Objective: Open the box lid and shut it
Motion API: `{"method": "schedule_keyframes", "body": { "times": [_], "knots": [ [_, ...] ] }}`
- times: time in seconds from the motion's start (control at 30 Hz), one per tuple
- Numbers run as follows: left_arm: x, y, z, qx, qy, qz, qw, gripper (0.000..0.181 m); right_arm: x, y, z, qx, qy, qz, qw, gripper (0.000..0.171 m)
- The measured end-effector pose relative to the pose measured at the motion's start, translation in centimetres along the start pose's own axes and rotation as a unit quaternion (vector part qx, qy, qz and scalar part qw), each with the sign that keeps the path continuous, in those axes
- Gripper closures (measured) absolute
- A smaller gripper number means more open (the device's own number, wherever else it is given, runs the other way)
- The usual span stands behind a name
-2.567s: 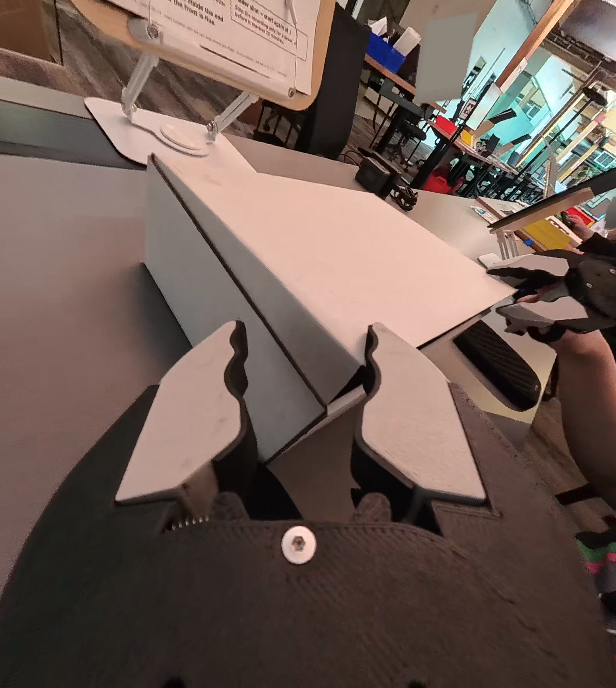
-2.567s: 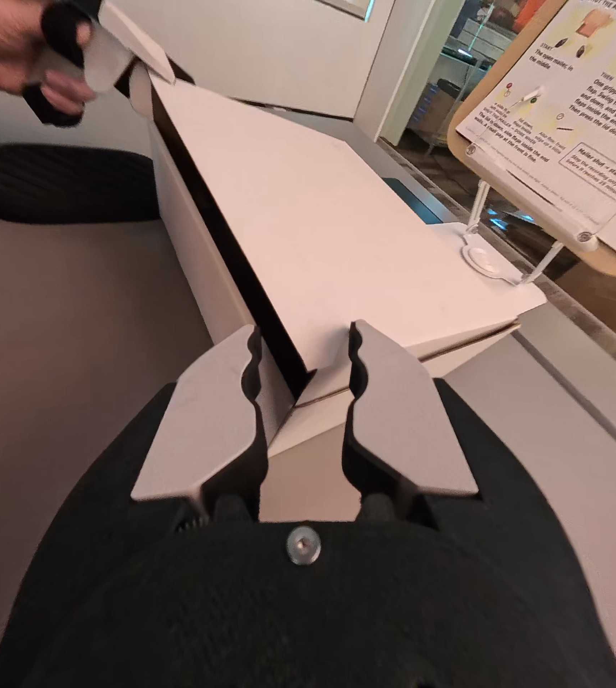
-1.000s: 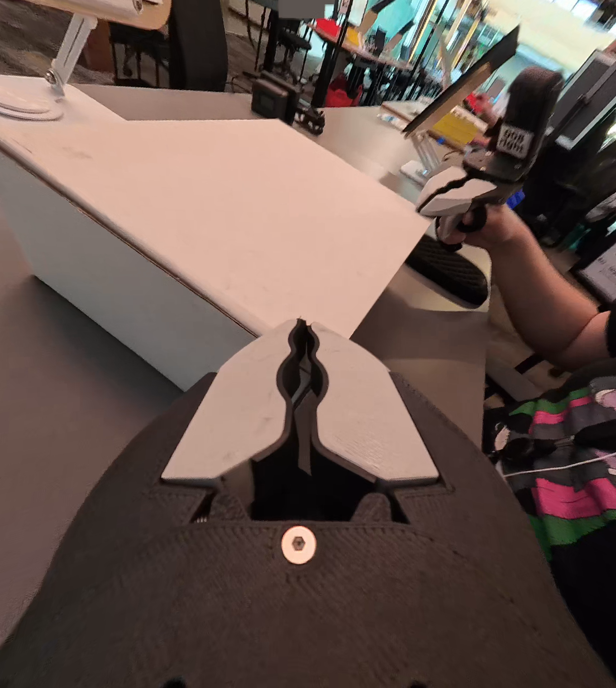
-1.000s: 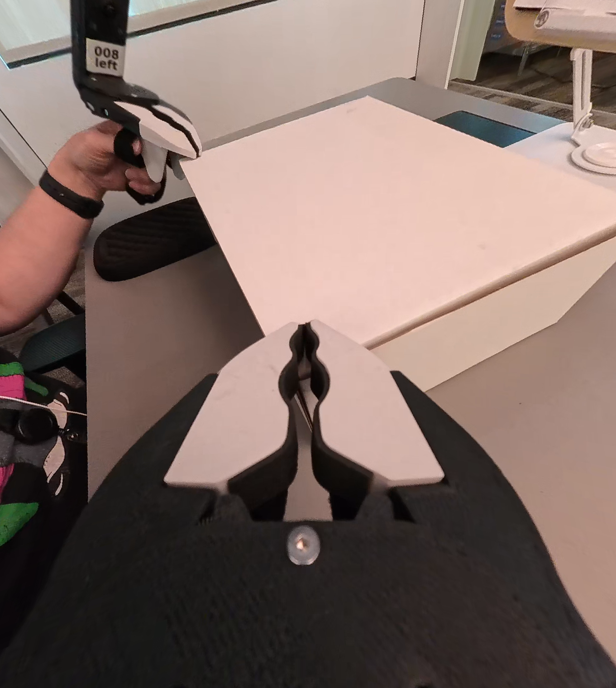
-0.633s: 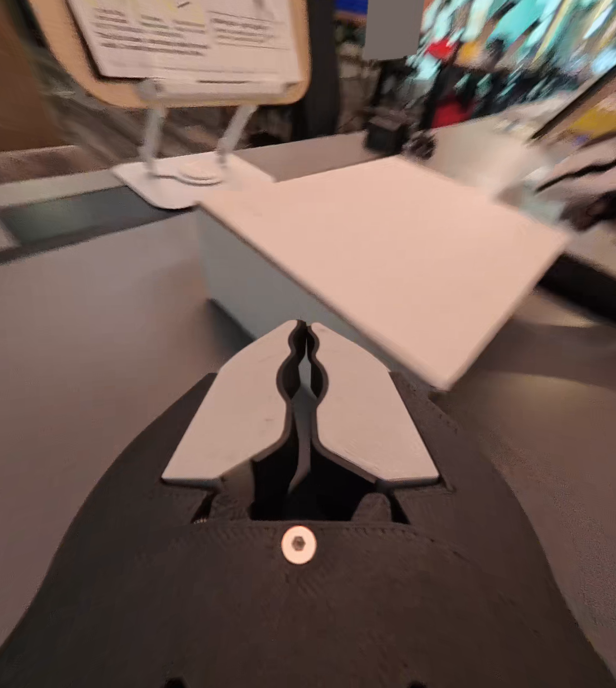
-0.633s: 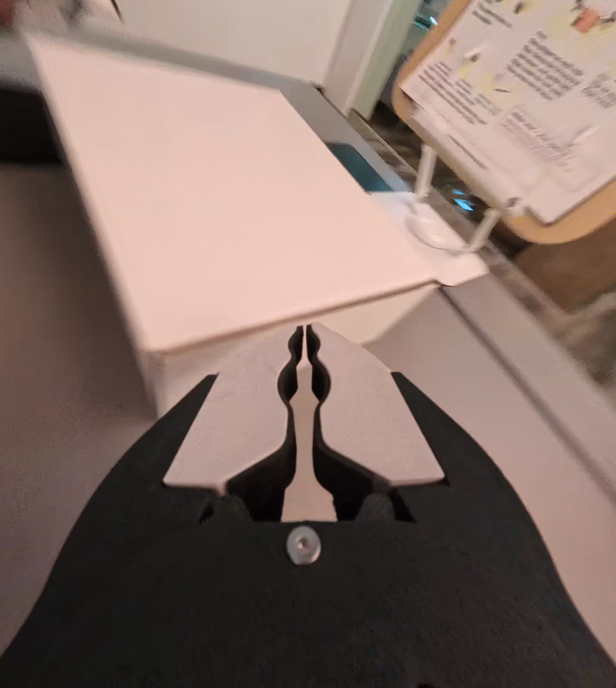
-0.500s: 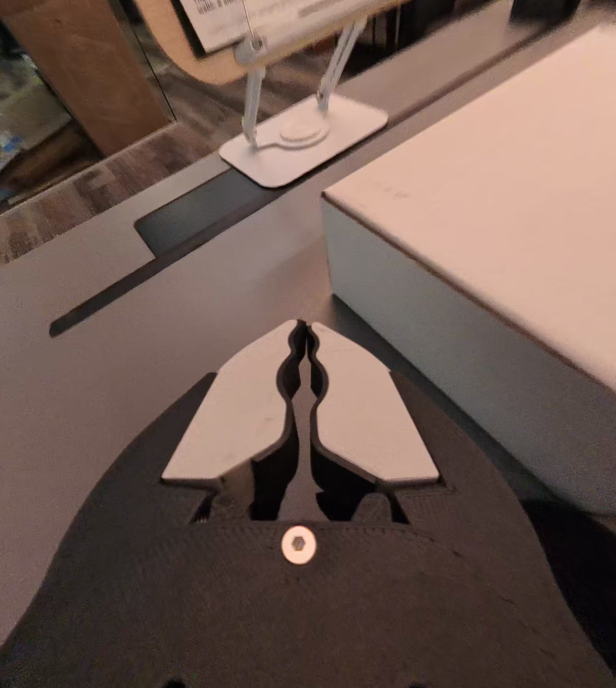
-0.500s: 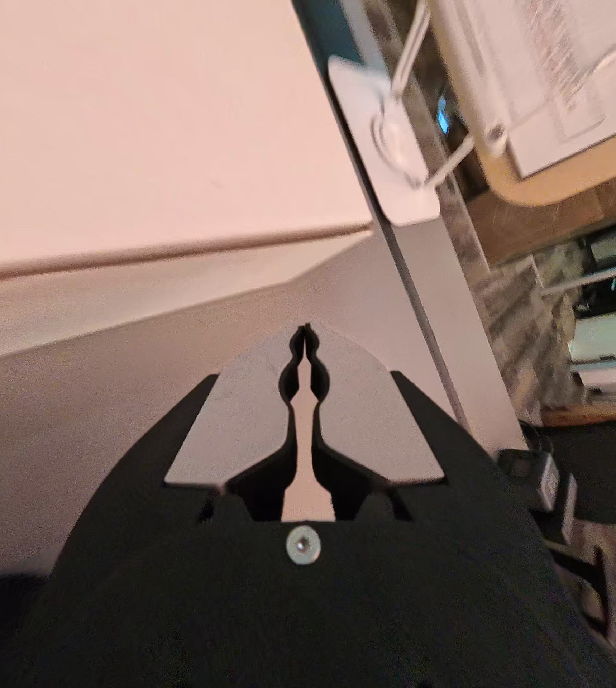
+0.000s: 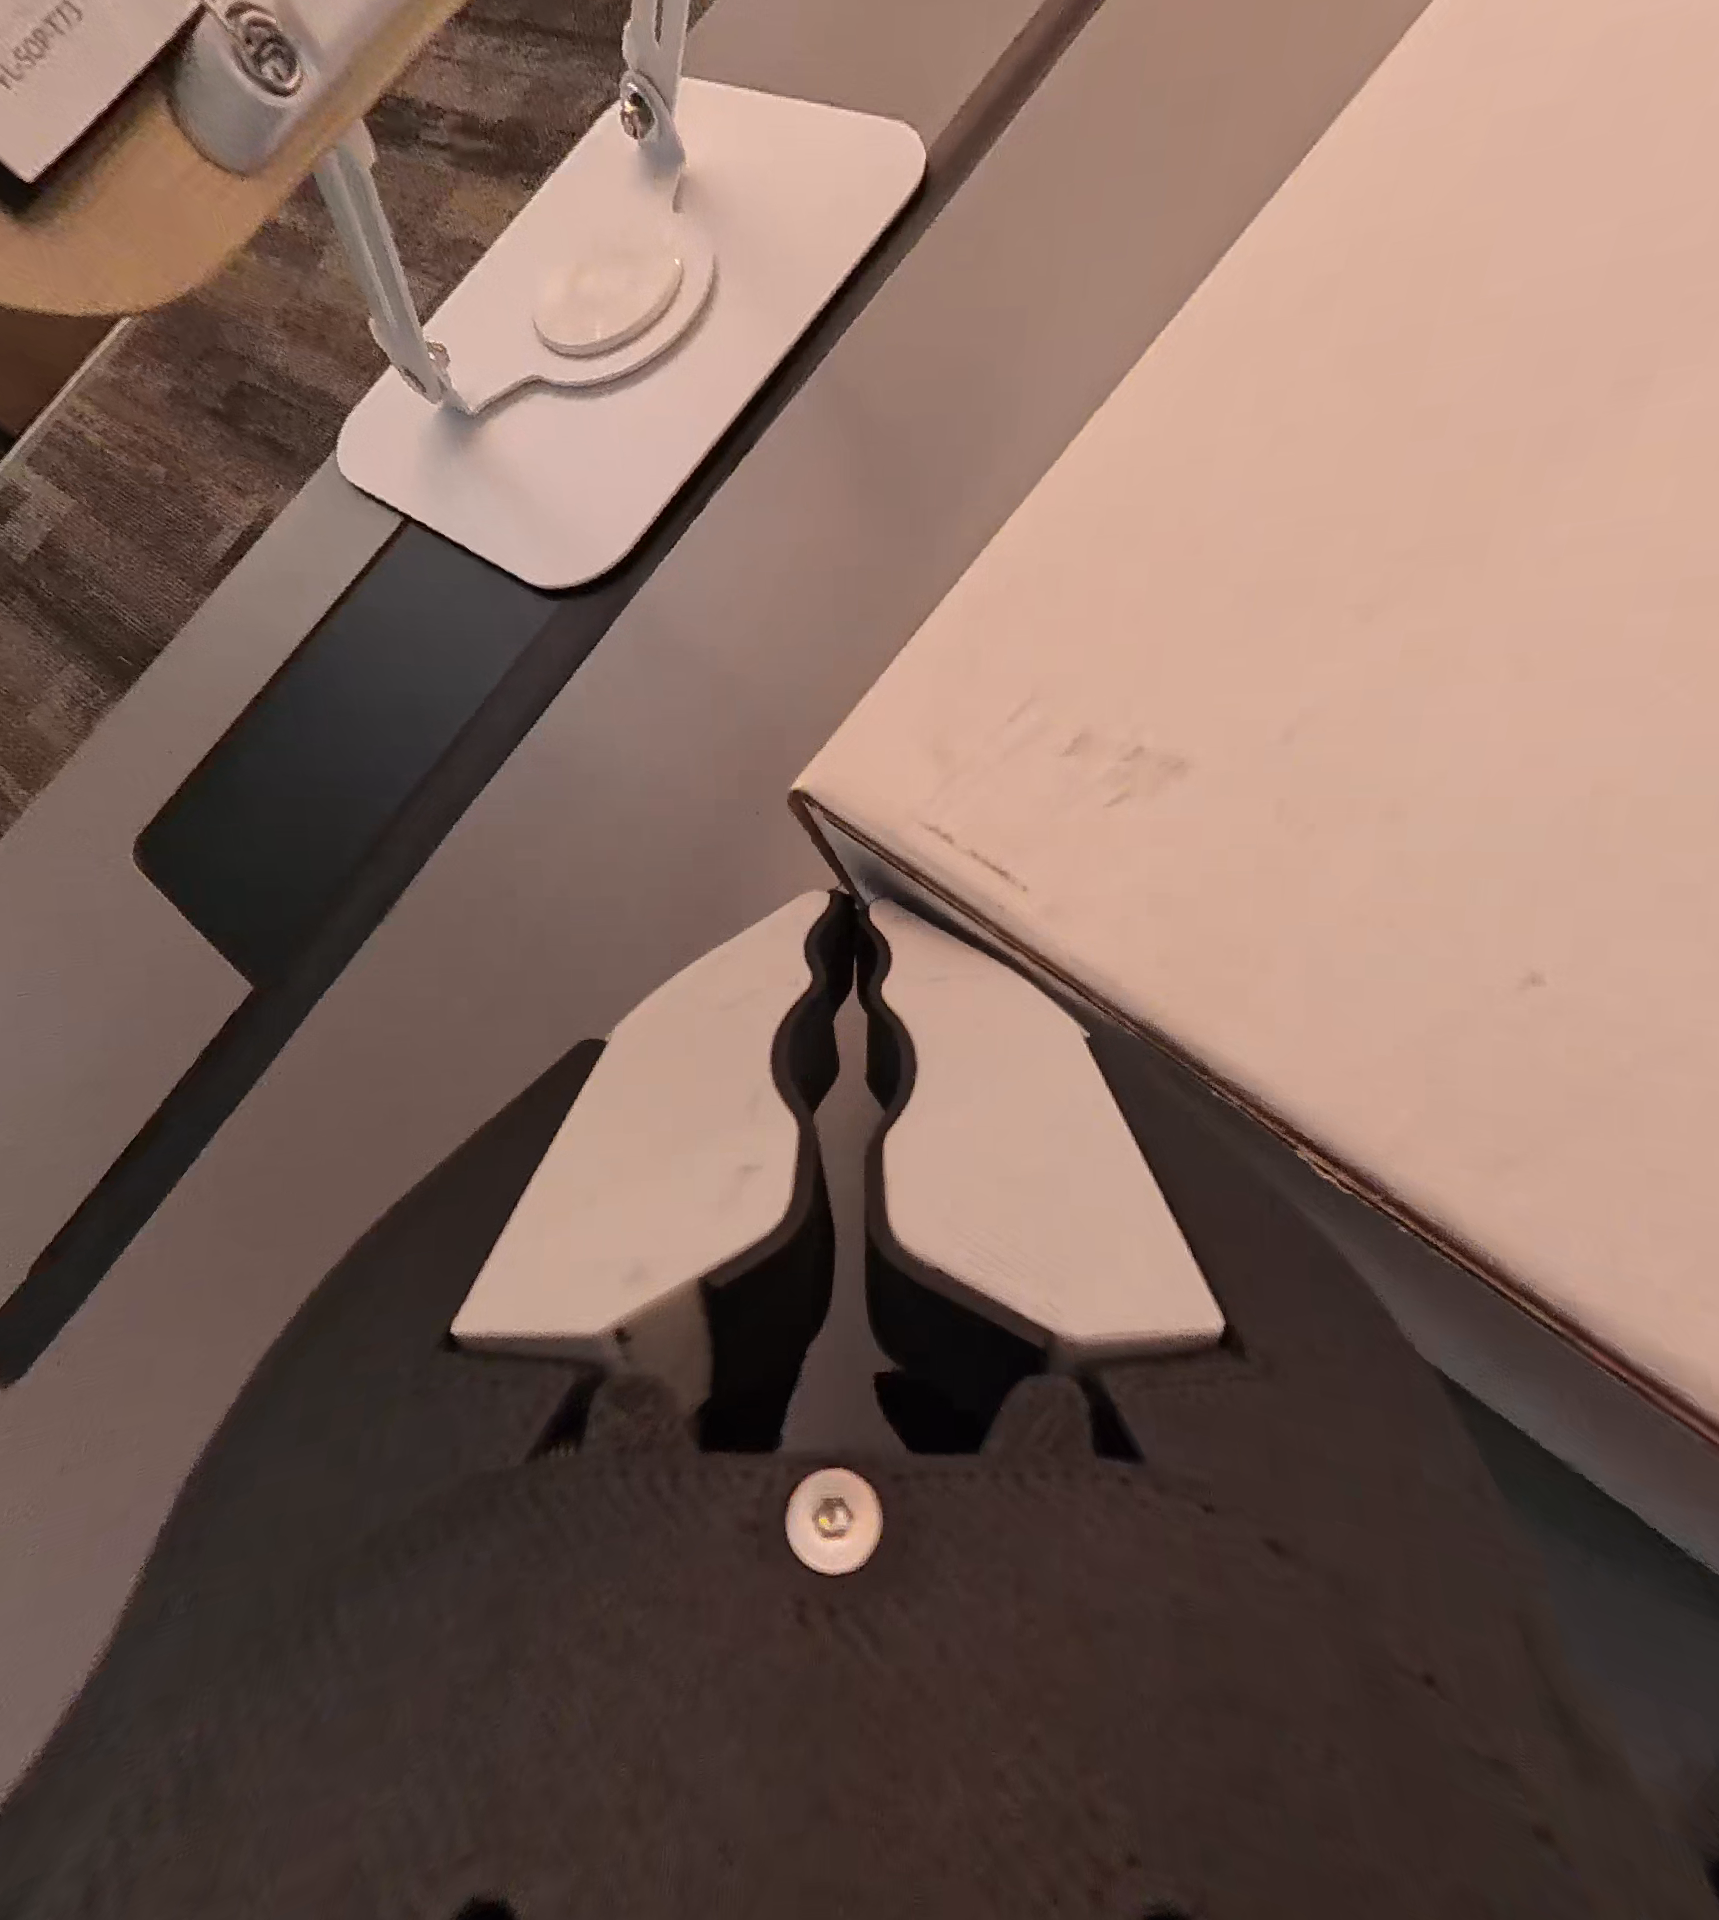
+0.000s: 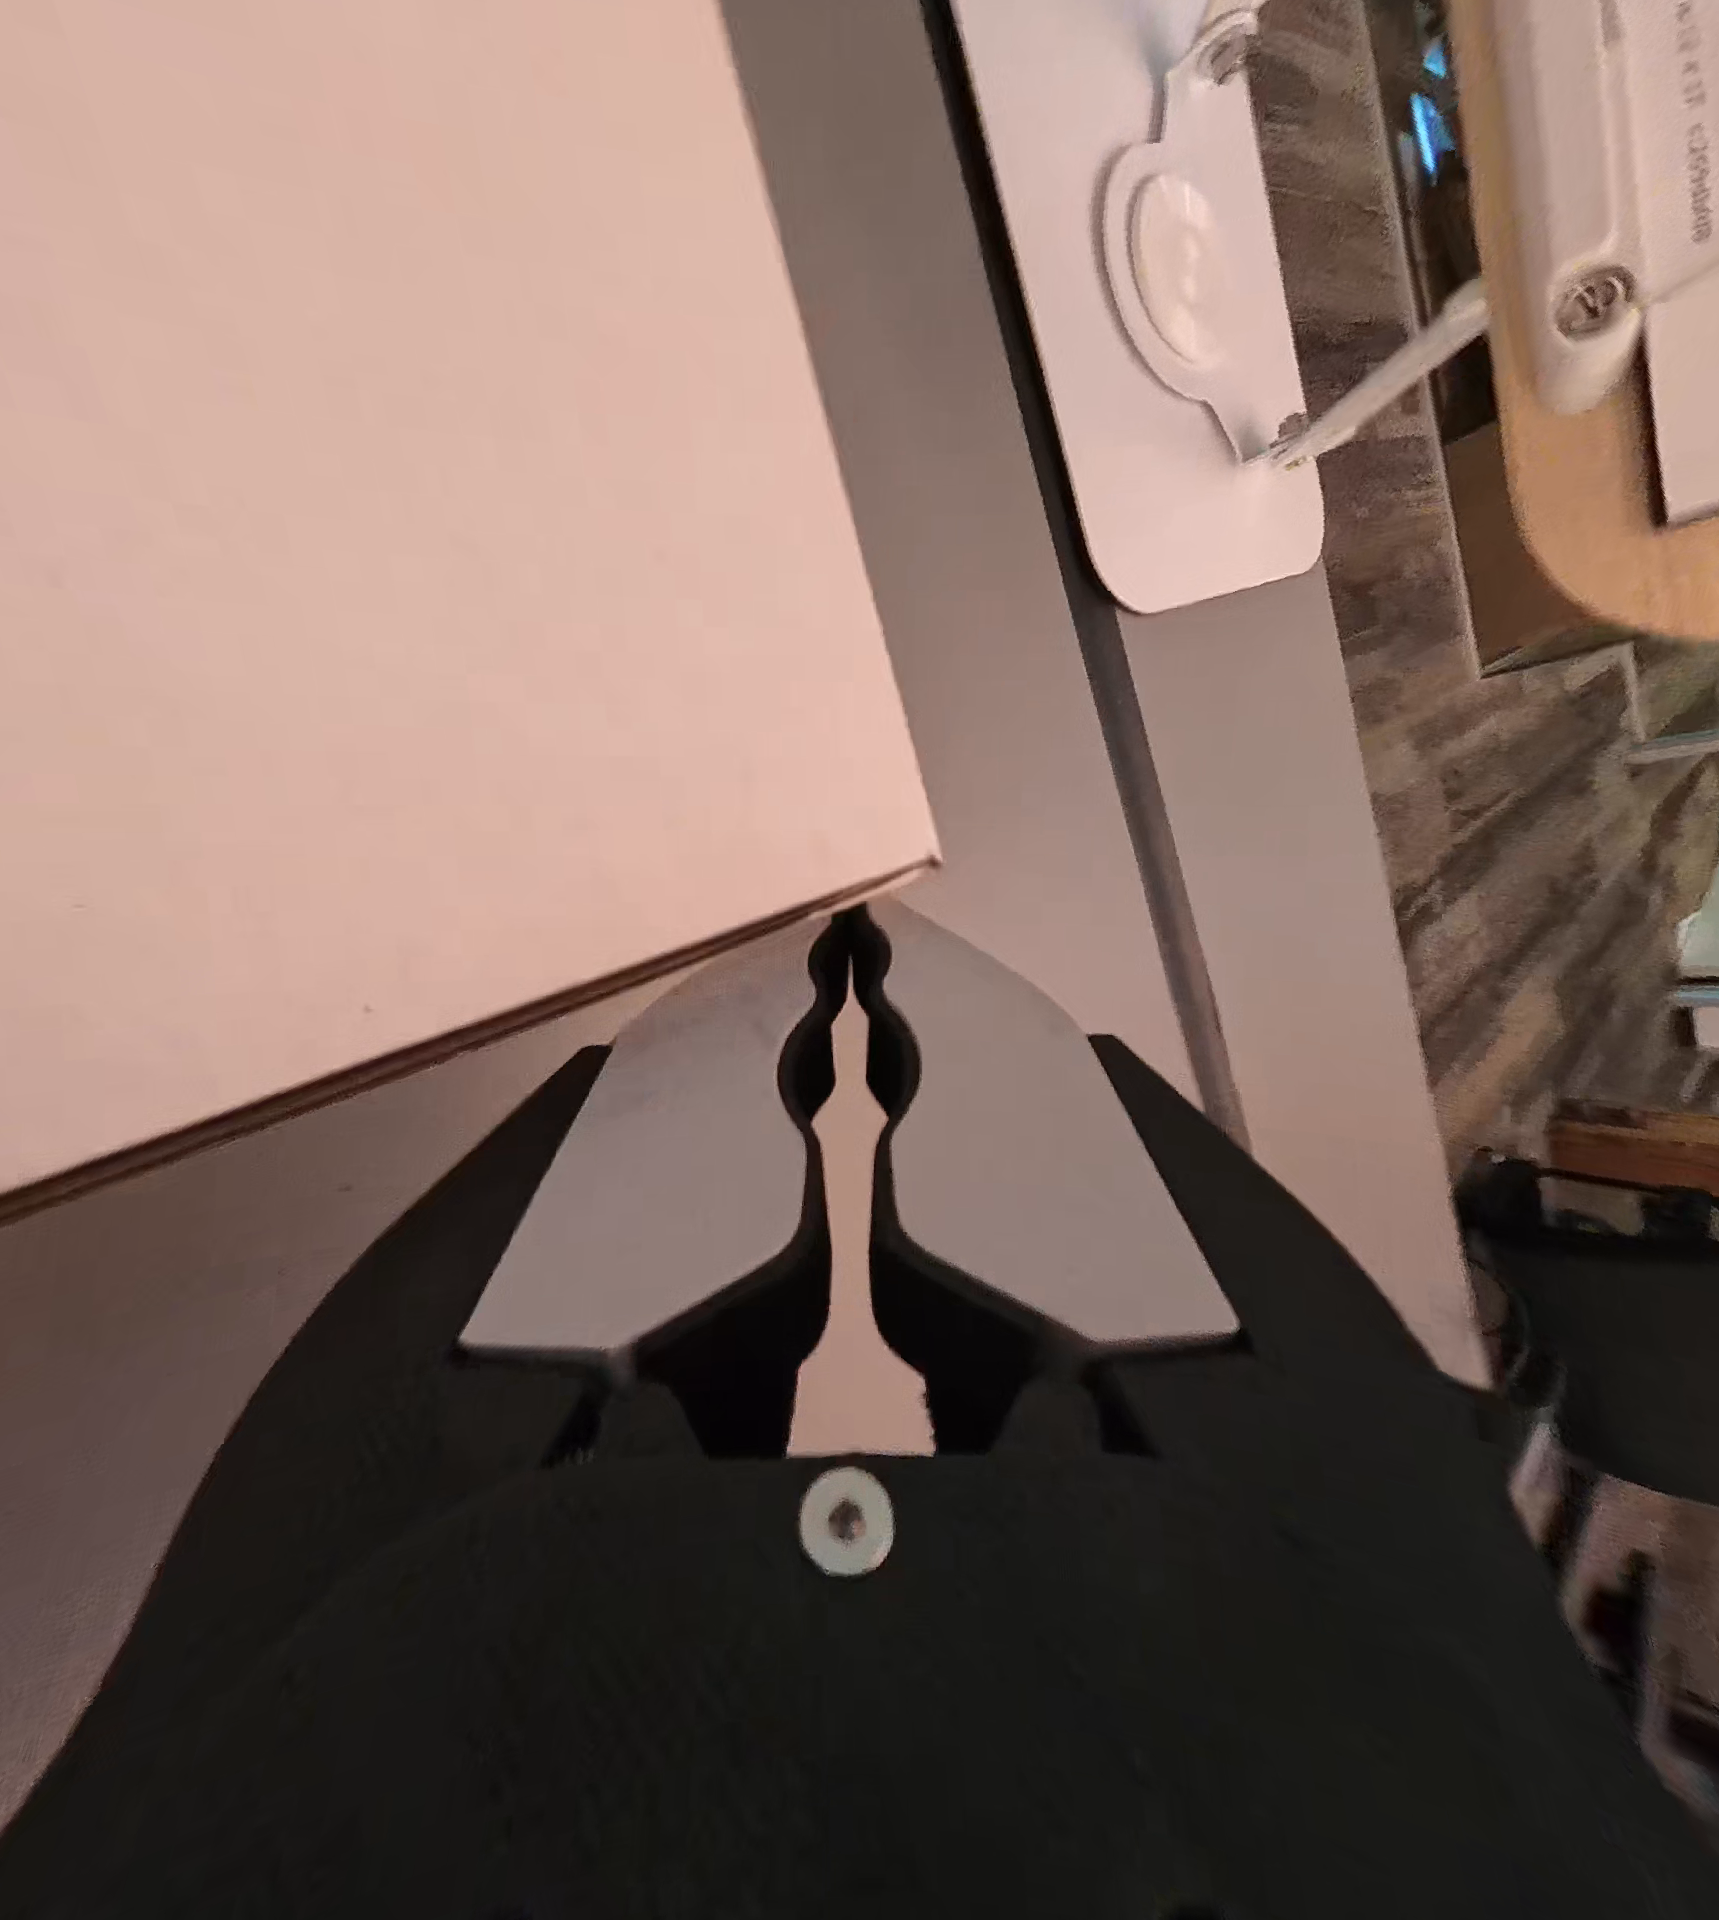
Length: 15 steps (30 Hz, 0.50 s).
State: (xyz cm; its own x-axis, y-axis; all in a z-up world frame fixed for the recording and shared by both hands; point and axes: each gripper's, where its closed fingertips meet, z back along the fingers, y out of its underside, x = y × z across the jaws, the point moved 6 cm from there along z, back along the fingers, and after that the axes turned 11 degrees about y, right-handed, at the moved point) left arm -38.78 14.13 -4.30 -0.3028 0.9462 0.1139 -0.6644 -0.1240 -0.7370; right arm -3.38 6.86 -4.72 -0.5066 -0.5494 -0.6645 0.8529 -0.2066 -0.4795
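A large white box sits shut on the grey table, and its flat lid fills the right of the left wrist view. My left gripper is shut and empty. Its tips touch the lid's near corner, and the right finger lies partly under the lid's edge. In the right wrist view the lid fills the upper left. My right gripper is shut and empty, with its tips just under the lid's edge beside the other front corner. I cannot tell whether the lid is raised.
A white stand base with thin arms stands on the grey table beyond the box. It also shows in the right wrist view. A dark cut-out slot runs along the table's far edge. A wooden board hangs above the floor.
Both grippers have swung away from facing each other and dropped to the box's two front corners. Their shut tips now sit at the lid's edge.
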Motion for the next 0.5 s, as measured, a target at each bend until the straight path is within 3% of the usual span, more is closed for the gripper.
{"method": "schedule_keyframes", "body": {
  "times": [0.13, 0.27, 0.4, 0.5],
  "knots": [
    [-0.9, 2.2, 1.9, 0.007, -0.007, 0.036, 0.999, 0.181, 1.1, 2.6, 2.5, 0.030, 0.020, -0.023, 0.999, 0.170],
    [-5.1, 4.8, 4.9, 0.034, 0.011, -0.004, 0.999, 0.181, 4.7, 3.9, 7.0, 0.026, -0.018, -0.013, 0.999, 0.170],
    [-8.5, 2.6, 4.9, -0.002, 0.049, -0.024, 0.999, 0.181, 7.2, 0.1, 8.2, -0.021, -0.060, -0.026, 0.998, 0.171],
    [-8.7, 2.0, 4.5, 0.043, 0.000, -0.069, 0.997, 0.181, 6.8, 0.0, 7.9, 0.034, 0.004, 0.017, 0.999, 0.170]
  ]
}}
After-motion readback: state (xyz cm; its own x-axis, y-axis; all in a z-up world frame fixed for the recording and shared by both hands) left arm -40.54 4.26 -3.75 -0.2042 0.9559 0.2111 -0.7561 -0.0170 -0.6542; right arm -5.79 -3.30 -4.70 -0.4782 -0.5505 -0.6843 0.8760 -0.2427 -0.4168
